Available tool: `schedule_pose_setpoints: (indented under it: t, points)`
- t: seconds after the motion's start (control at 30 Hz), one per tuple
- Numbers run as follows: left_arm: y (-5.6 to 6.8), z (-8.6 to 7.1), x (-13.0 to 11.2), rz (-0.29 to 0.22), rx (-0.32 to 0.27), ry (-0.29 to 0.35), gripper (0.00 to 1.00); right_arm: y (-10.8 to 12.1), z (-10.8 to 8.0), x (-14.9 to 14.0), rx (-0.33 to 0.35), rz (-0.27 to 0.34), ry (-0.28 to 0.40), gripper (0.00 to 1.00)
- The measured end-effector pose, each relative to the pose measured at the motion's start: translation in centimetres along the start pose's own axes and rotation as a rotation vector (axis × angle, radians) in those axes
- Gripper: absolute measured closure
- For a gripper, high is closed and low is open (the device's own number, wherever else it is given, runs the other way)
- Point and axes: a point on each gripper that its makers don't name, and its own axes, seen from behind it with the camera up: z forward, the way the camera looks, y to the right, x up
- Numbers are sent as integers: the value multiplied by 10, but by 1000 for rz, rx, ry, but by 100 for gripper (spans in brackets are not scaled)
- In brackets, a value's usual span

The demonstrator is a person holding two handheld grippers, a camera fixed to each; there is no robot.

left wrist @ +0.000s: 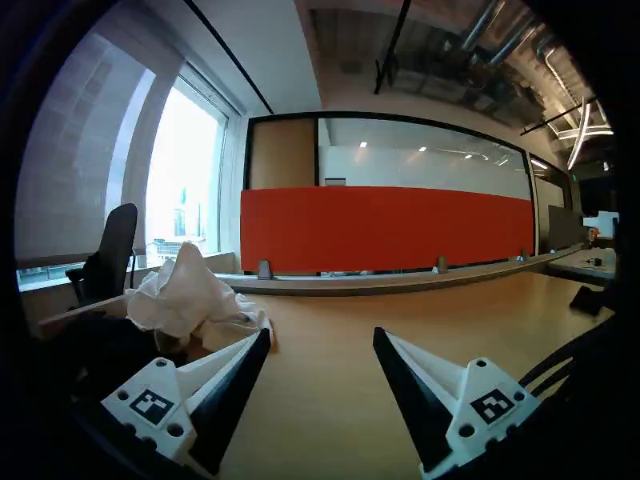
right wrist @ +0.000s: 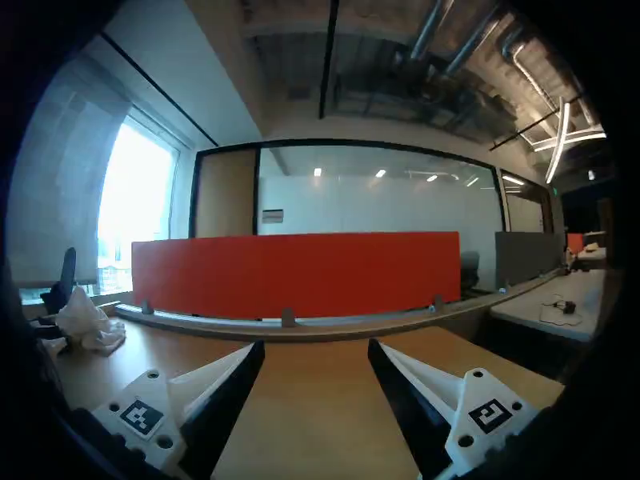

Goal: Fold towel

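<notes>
A crumpled white towel (left wrist: 190, 298) lies in a heap on the wooden desk (left wrist: 336, 384), just beyond and left of my left gripper's left finger. My left gripper (left wrist: 320, 352) is open, low over the desk, with nothing between its fingers. In the right gripper view the same towel (right wrist: 86, 324) sits far off at the left edge of the desk (right wrist: 312, 400). My right gripper (right wrist: 315, 364) is open too, hovering over bare wood well to the right of the towel.
An orange divider panel (left wrist: 384, 228) runs along the desk's far edge. A black office chair (left wrist: 108, 260) stands by the window at left. A dark object (left wrist: 588, 300) lies on the desk at right. Another desk (right wrist: 560, 308) with small items stands at right.
</notes>
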Motion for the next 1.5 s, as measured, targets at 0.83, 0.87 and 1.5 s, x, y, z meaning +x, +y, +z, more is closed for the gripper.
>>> schedule_pose_setpoints:
  t: [0.83,0.87,1.5]
  points:
    - [0,0,-1,0,0,0,5,8,3,-72,2,-29,-39,0]
    - [0,0,-1,0,0,0,5,9,4,-74,2,-29,-40,0]
    - [0,0,-1,-1,0,1,5,3,-4,-83,12,-50,-37,0]
